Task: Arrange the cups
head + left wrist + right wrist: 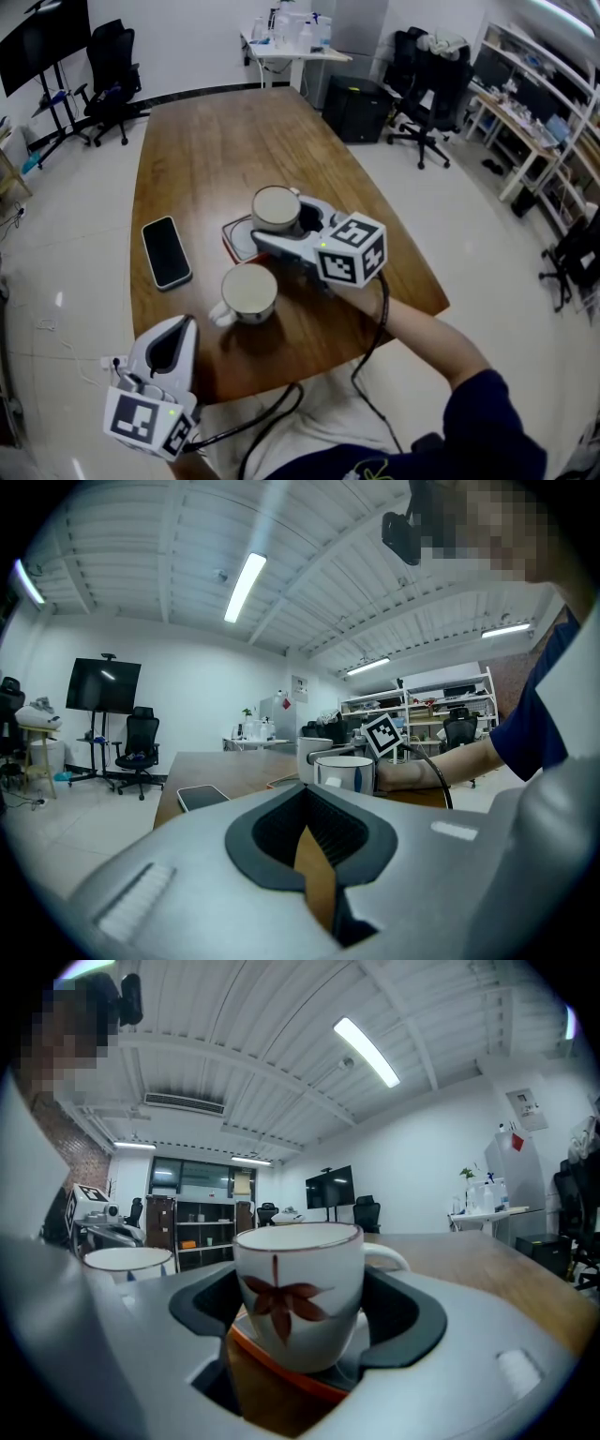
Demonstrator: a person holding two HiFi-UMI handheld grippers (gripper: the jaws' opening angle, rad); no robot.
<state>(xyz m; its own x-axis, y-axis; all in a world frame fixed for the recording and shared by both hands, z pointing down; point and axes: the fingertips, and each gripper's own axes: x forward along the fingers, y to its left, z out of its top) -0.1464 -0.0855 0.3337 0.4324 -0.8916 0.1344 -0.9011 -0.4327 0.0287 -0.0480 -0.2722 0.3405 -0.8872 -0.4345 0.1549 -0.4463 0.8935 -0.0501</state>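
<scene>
Leaf-printed cup [298, 1307] is clamped in your right gripper [277, 214], over the orange-rimmed coaster [239, 246]; 2nd cup [248, 292] stands near it on the table [206, 150]. Your left gripper [190, 321] is closed, empty.

coaster [234, 242] partly behind cup [276, 208], shelf contents [530, 112] indistinct

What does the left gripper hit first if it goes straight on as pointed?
Probably the near white cup, just right of the left gripper's line; depth is unclear, so it may slip past.
</scene>
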